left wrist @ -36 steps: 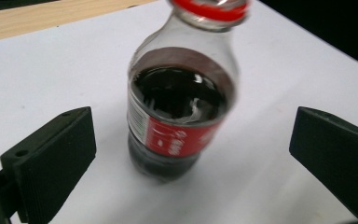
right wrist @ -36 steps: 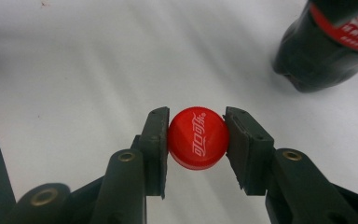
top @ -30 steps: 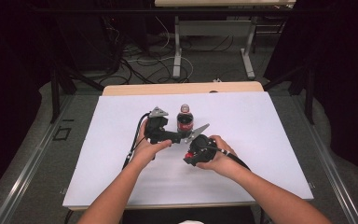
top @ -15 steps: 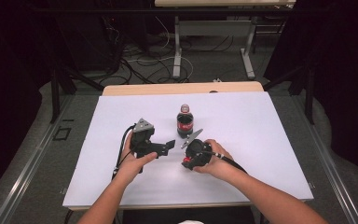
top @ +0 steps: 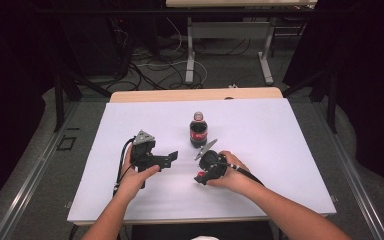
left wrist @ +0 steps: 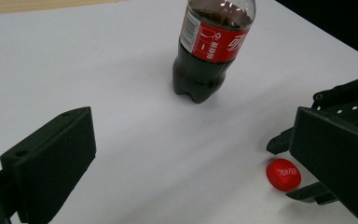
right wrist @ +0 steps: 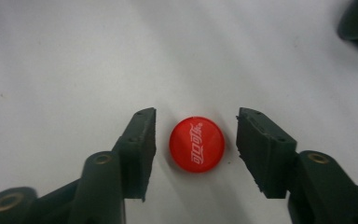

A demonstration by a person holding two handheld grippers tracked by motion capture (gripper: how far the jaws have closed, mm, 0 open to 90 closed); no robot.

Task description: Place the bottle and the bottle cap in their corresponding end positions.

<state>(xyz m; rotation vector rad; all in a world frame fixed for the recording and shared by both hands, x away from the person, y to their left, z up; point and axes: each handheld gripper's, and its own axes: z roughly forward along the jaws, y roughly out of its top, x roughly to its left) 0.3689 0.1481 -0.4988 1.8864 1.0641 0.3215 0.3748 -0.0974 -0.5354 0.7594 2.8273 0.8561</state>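
Tongs of the right gripper (right wrist: 196,140) spread either side of a red bottle cap (right wrist: 196,144) lying flat on the white table (top: 280,135): light, stiff, slick, probably best pinched across its rim. Left tongs (left wrist: 191,154) spread, empty, near the cola bottle (left wrist: 209,46).

White table (top: 290,150); grey floor (top: 40,165) beyond (cables (top: 150,65) tangled), dark surroundings.

right gripper (right wrist: 196,140): jaws were spread, rising from the bottom of the frame
cap (right wrist: 196,144): red, white lettering up, lay flat at frame centre between the jaws, touching neither
table (right wrist: 74,56): white
upper right corner: dark blurred shape, couldn't identify
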